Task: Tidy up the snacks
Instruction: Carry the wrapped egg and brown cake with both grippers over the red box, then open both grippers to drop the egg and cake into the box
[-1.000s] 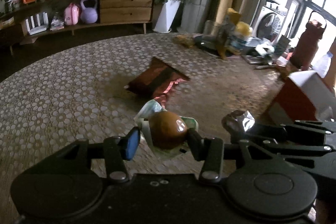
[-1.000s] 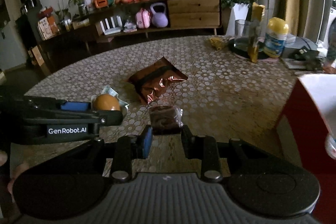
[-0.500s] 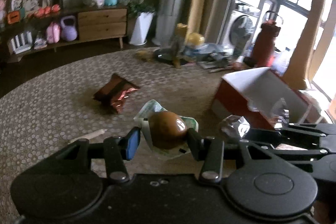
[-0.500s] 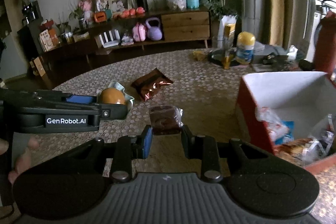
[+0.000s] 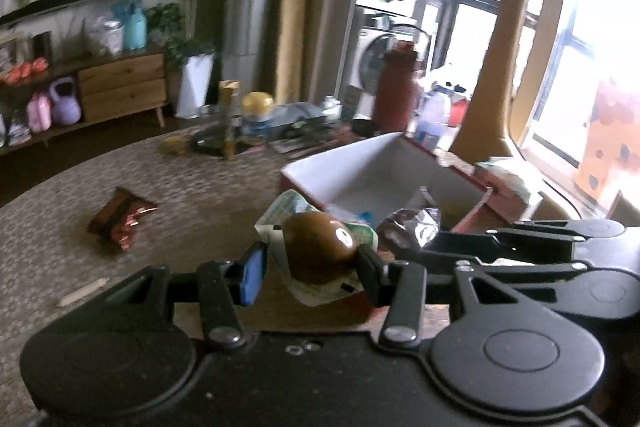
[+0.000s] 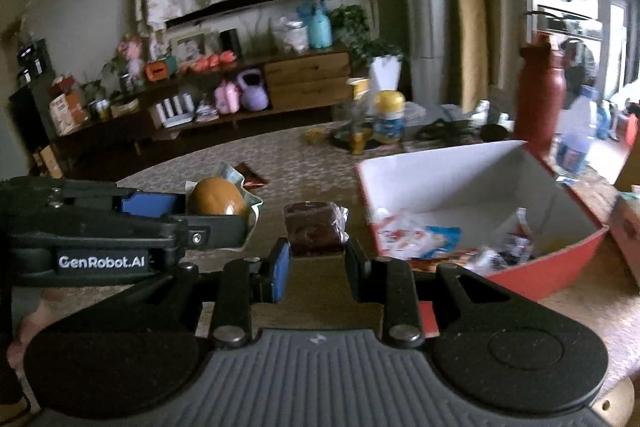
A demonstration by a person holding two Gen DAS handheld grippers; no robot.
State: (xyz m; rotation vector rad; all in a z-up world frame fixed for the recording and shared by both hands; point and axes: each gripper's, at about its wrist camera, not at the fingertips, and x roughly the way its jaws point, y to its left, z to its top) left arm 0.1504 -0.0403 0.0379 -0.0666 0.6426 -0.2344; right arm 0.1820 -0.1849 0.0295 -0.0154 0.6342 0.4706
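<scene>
My left gripper (image 5: 310, 269) is shut on a round brown wrapped snack (image 5: 320, 251) with a pale green wrapper, held in the air just short of the red box (image 5: 360, 163). My right gripper (image 6: 316, 259) is shut on a dark brown wrapped cake (image 6: 314, 227), level with the box's near left corner. The red box (image 6: 460, 171) has white inner walls and holds several snack packets. In the right wrist view the left gripper (image 6: 218, 209) and its round snack (image 6: 218, 201) show at the left. A copper foil snack bag (image 5: 120, 221) lies on the patterned table (image 5: 52, 195).
A dark red bottle (image 6: 540, 95), a clear plastic bottle (image 6: 576, 135), a yellow-lidded jar (image 6: 388, 119) and a dark tray stand behind the box. A giraffe figure (image 5: 496, 59) rises at the right. A pale stick (image 5: 82, 291) lies near the table's left front.
Both grippers have risen and swung right with their snacks, from over the table's middle to beside the red box. The foil bag has fallen behind to the left.
</scene>
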